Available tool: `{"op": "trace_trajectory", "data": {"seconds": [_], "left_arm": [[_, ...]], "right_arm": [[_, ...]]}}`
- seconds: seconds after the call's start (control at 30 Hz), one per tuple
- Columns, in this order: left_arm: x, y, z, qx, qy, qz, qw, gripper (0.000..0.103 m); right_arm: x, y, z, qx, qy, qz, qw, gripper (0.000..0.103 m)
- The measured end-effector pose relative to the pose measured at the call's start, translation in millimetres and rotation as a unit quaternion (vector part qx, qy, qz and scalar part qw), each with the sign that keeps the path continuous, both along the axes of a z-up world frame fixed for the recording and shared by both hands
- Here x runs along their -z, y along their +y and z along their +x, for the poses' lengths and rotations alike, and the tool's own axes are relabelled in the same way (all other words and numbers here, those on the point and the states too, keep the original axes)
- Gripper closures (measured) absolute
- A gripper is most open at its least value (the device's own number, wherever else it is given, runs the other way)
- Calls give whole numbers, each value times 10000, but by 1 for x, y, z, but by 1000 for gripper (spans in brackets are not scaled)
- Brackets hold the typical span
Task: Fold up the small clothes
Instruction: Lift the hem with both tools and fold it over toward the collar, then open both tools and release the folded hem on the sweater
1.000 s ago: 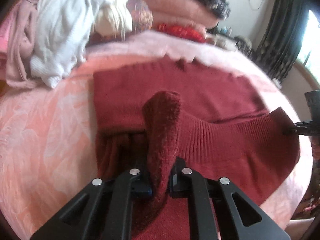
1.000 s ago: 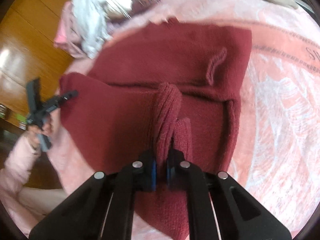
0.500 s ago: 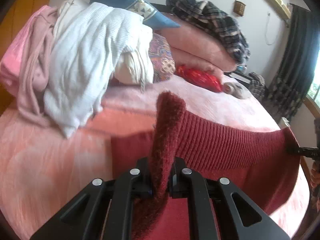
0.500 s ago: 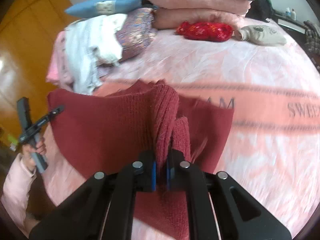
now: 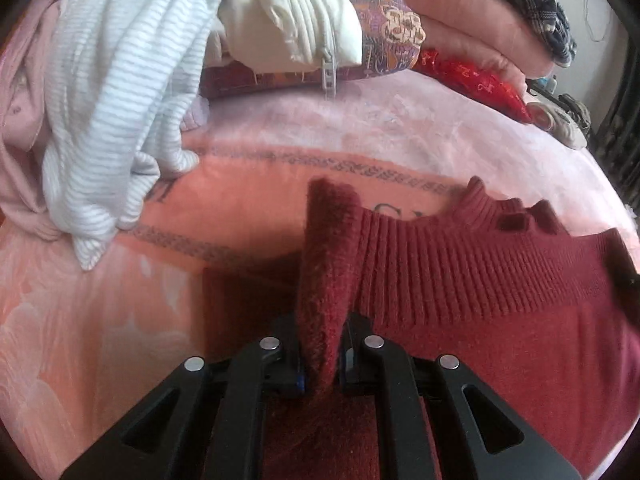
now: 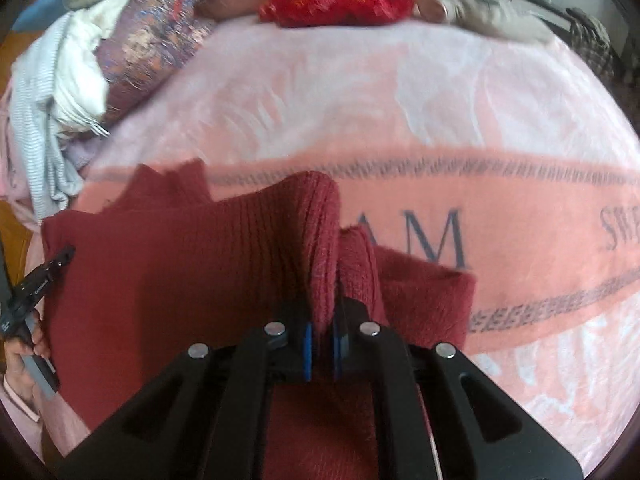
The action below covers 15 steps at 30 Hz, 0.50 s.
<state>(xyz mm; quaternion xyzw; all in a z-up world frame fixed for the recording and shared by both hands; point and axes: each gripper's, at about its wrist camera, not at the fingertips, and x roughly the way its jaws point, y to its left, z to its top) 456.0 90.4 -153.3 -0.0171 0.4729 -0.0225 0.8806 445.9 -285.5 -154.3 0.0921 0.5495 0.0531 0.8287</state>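
Spreading under everything is a pink-and-coral plush bed blanket with grey lettering and a patterned border band. On it lies a dark red knitted sweater, its ribbed hem edge lifted off the lower layers and stretched between the two tools. At the far left a white ribbed garment hangs off a heap of clothes; a bright red cushion sits by the folded pink bedding behind. The left gripper is clamped tight on one hem corner, the right gripper pinched closed on the other.
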Motion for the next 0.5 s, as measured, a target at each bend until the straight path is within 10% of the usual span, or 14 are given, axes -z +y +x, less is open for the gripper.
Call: {"op": "trace_trajectory", "data": {"seconds": [0.13, 0.2, 0.3, 0.5], "left_arm": [[-8, 6, -4, -98, 134, -189, 9997, 82], [-22, 12, -13, -100, 173, -279, 9994, 53], [-46, 24, -47, -54, 103, -248, 9996, 38], [-63, 47, -150, -65, 122, -59, 9999, 25]], "right_arm": [[-14, -2, -10, -27, 5, -25, 10000, 82], [-34, -5, -23, -115, -22, -99, 9999, 79], [-65, -14, -61, -206, -103, -132, 9996, 46], [-78, -39, -161, -469, 142, 328, 9983, 48]]}}
